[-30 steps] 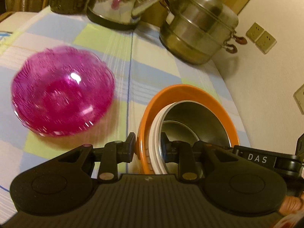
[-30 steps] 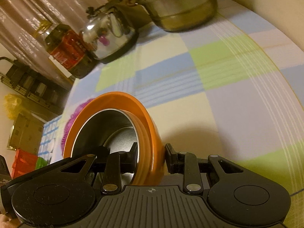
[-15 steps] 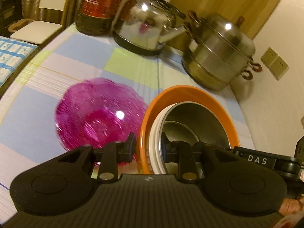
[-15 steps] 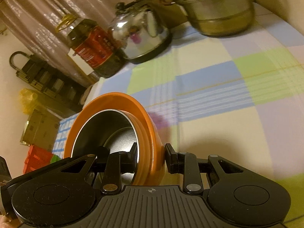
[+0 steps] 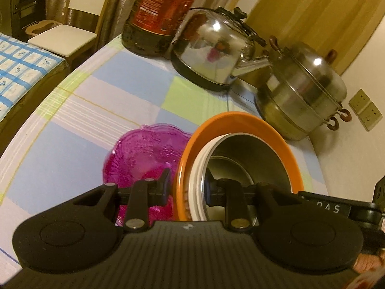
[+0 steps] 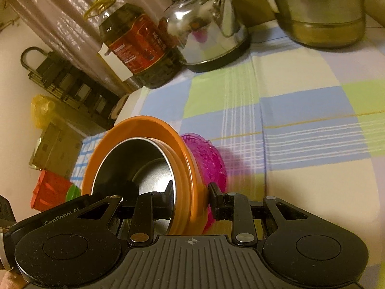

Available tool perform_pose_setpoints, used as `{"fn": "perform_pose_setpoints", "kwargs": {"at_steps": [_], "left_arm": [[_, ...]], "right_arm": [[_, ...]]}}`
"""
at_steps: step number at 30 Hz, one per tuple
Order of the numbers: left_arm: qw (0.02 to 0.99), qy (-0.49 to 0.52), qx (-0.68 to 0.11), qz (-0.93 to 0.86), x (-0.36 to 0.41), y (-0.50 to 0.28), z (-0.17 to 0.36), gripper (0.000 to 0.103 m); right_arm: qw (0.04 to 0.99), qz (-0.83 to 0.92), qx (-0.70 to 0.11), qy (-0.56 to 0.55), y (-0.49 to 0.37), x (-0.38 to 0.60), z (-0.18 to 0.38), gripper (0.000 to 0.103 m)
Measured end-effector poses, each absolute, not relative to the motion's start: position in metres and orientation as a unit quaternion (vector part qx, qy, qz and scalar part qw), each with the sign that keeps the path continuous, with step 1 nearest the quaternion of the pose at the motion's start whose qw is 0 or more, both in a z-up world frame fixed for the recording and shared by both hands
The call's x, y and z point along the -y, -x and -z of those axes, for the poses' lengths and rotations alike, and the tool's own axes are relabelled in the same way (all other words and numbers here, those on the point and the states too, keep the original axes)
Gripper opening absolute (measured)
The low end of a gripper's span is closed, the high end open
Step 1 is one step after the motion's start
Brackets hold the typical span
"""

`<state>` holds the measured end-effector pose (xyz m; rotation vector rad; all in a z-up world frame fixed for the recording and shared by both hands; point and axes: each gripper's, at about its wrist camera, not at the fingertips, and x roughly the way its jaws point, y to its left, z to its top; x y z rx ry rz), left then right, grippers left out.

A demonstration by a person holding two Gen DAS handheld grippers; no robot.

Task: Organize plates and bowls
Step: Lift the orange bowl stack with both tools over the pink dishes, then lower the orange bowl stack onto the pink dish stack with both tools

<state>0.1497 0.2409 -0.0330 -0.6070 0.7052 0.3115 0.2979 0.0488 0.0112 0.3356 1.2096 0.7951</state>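
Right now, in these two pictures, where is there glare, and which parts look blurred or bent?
Left wrist view: bright glare spots on the kettle and the steamer pot; the table edge bows from the fisheye lens. Right wrist view: the pink glass bowl looks smeared behind the orange bowl, and the curtain glistens.

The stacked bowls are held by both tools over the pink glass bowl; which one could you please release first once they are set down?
Probably left: the left tool sits directly over the pink glass bowl.
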Motion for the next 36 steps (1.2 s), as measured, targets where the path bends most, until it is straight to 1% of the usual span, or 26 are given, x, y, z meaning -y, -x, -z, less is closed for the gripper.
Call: {"fn": "perform_pose_setpoints", "kwargs": {"at_steps": [4, 15, 36], "left_arm": [[0.884, 0.277, -0.341, -0.161, -0.248, -0.151, 0.039, 0.024], [0.873, 0.296, -0.345, -0.177, -0.273, -0.159, 0.056, 0.024], [0.858, 0.297, -0.374, -0.188, -0.277, -0.17, 0.076, 0.024]], "right_arm": [[0.729, -0.367, -0.559, -0.148, -0.301, -0.062, -0.004, 0.029], [0.722, -0.37, -0.571, -0.128, -0.312, -0.09, 0.012, 0.029], [0.715, -0.361, -0.589, -0.111, -0.313, -0.096, 0.029, 0.029]]}}
